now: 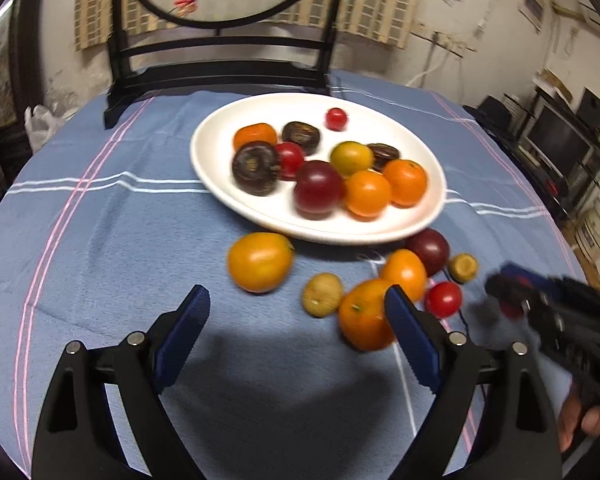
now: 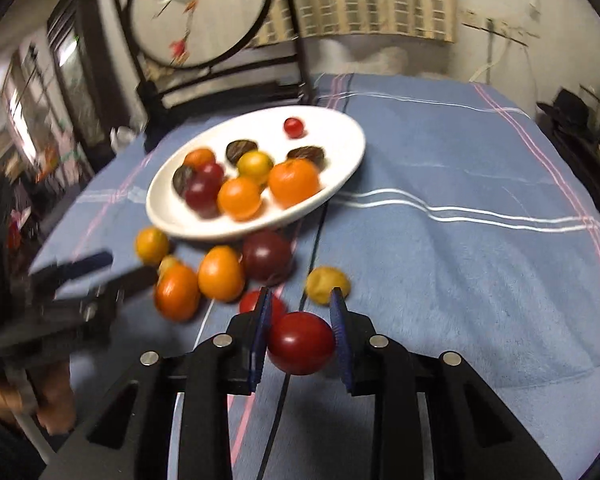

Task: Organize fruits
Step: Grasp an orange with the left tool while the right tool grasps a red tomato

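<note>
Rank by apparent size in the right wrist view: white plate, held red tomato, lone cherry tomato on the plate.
1. White plate
2. Red tomato, between the right gripper fingers; nearness to the camera inflates it
3. Cherry tomato

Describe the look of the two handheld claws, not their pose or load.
Both claws match. The left claw has black angular plastic linkage arms with triangular cutouts, round silver pivot pins, and flat dark-blue finger pads with ribbed, toothed edges. The right claw shows the same black arms, silver pins and blue ribbed pads. No cables or markings are visible.
</note>
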Available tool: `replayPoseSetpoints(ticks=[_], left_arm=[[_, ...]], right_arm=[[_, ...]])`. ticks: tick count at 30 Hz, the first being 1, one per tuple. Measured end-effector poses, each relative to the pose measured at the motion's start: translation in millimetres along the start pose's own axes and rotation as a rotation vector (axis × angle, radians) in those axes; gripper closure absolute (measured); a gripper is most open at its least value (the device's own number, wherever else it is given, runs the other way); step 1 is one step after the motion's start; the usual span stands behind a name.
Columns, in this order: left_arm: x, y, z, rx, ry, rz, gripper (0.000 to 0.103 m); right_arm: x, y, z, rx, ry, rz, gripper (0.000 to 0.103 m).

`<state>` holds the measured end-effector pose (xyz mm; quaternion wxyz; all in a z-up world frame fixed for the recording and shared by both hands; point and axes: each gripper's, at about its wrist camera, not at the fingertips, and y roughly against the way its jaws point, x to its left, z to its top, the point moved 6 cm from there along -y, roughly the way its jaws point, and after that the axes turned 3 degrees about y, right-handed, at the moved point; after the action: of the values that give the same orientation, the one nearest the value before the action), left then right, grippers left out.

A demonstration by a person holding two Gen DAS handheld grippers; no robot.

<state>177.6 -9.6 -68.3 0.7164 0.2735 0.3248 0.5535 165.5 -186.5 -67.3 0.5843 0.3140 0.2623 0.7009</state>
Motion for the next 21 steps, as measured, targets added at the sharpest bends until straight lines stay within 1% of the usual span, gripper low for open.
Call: replayPoseSetpoints(ticks=[3,7,8,9,11,13,14,16,19,20,21], left_arm=[[-10,-2,-6,0.020,-0.032,-0.009,0.016],[-24,-4,-16,0.028,-0.051,-0.009,0.017],[-29,-7,-18,0.036,-0.067,-0.006,0.023],[-34,-11,-22,0.052,-0.090,0.004,0.035],[-41,-19,-26,0.087,-0.121,0.006,0.050],[-43,-27,-27,0.105,-0.126,0.020,0.050],[-44,-29,-26,0.092,-0.129,0.035,0.050],[-45,-32,-23,0.090,-0.135,0.050,0.050],[-46,-36,-20,0.093,-0.128,0.058,0.050],[-46,-37,-19,0.092,-0.129,0.060,0.060],[-48,-35,-20,0.087,-0.142,0.061,0.065]], right_arm=[[-9,-2,-5,0.011,-0.032,0.025,0.073],[-16,-5,-8,0.026,-0.054,0.043,0.073],[-17,-5,-8,0.026,-0.056,0.045,0.073],[-17,-4,-8,0.022,-0.054,0.047,0.073],[-14,2,-7,0.007,-0.046,0.051,0.073],[-10,7,-6,-0.008,-0.034,0.062,0.073],[-8,9,-6,-0.012,-0.026,0.067,0.073],[-4,12,-6,-0.018,-0.012,0.070,0.073],[-2,12,-7,-0.013,-0.005,0.075,0.073],[-3,11,-7,-0.011,-0.005,0.075,0.073],[-3,11,-8,-0.008,-0.007,0.074,0.073]])
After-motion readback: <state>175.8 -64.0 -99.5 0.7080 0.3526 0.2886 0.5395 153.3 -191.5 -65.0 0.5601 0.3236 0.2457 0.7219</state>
